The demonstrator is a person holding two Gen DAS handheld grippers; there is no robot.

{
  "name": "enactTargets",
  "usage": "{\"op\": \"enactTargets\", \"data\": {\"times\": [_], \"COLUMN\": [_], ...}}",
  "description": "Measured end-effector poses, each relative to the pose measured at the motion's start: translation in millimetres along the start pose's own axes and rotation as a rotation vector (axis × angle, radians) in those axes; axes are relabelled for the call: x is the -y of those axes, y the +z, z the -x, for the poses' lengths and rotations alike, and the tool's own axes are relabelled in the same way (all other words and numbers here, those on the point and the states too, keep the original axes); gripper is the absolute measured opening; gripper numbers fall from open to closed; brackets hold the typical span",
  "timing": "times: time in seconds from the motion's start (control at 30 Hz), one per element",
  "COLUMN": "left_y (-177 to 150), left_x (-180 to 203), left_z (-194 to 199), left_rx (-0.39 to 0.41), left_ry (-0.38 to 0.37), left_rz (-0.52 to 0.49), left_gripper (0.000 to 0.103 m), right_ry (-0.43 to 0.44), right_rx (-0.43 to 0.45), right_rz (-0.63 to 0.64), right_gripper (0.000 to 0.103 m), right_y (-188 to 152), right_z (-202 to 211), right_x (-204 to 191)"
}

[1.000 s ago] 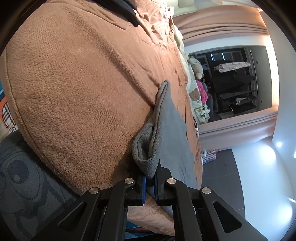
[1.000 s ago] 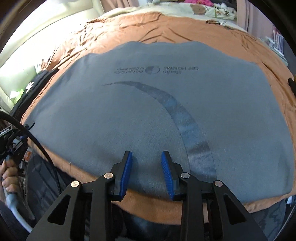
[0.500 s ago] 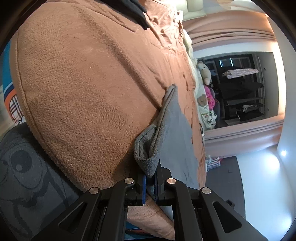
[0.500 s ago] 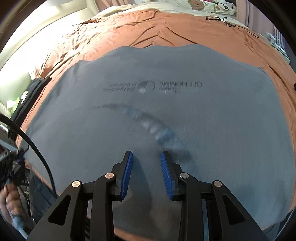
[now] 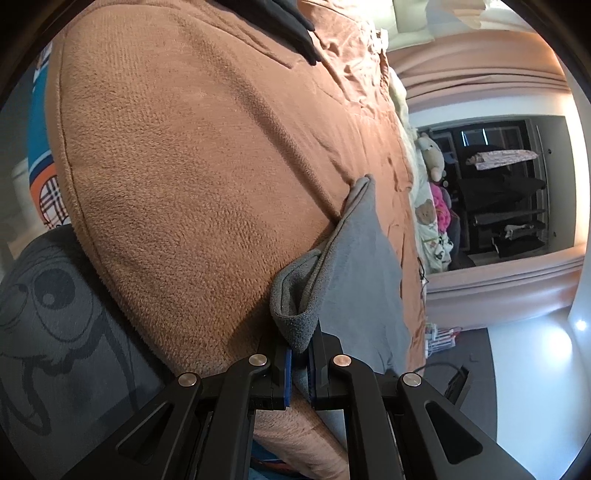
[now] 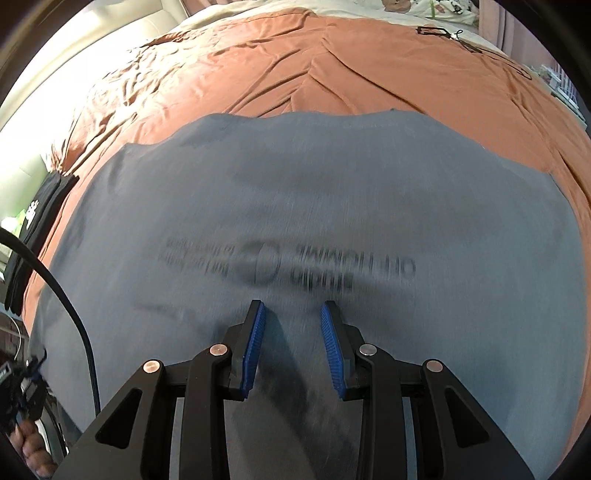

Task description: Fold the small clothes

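Note:
A grey T-shirt (image 6: 332, 206) with dark printed lettering lies spread flat on the orange blanket (image 6: 295, 62). My right gripper (image 6: 293, 314) hovers over its middle, just below the print, open with nothing between its blue pads. In the left wrist view, my left gripper (image 5: 301, 350) is shut on a bunched corner of the same grey T-shirt (image 5: 354, 266) at the near edge of the orange blanket (image 5: 184, 166). The cloth rises in a fold out of the jaws.
A black garment (image 6: 33, 229) lies at the left edge of the bed, also a black garment (image 5: 291, 26) at the top of the left view. Stuffed toys (image 5: 430, 155) line the far side. A cable (image 6: 74, 314) and a hand (image 6: 29, 443) show at lower left.
My right gripper has slid forward across the shirt, from its near hem to just below the print. My left gripper keeps its hold and has tilted slightly.

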State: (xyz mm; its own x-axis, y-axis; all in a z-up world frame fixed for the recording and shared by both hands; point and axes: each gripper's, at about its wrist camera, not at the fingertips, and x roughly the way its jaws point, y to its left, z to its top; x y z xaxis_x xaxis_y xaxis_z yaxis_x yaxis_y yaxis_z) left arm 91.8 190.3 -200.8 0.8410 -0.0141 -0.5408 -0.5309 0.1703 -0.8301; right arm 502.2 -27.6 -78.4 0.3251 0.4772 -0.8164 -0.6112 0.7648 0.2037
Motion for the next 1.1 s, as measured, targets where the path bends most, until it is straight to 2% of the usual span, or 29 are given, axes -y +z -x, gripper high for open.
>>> {"op": "enactTargets", "data": {"times": [0.3,0.73,0.9,1.1], "left_y": [1.2,1.4,2.7,4.0], "left_x": [1.6,0.7,-1.1,-1.3], "left_z": [-1.0,-2.8,-2.8,-1.7], "left_rx": [-0.003,-0.001,-0.008,-0.015], "left_ry": [0.02,0.019,0.009,-0.006], "left_rz": [0.016,0.005,-0.006,-0.01], "left_gripper": [0.006,0.006,0.006,0.006], "right_ry": [-0.016,-0.05,-0.051,-0.029], "right_rx": [0.009,0.028,0.028,0.015], "right_rz": [-0.003,-0.004,-0.011,-0.004], "right_gripper": [0.029,0.029,0.029,0.029], "right_y": [34.9,60.3,56.5,19.9], "right_z": [-18.2,-39.5,-26.6,-6.7], "right_x": [2.3,5.1,1.8,2.5]}}
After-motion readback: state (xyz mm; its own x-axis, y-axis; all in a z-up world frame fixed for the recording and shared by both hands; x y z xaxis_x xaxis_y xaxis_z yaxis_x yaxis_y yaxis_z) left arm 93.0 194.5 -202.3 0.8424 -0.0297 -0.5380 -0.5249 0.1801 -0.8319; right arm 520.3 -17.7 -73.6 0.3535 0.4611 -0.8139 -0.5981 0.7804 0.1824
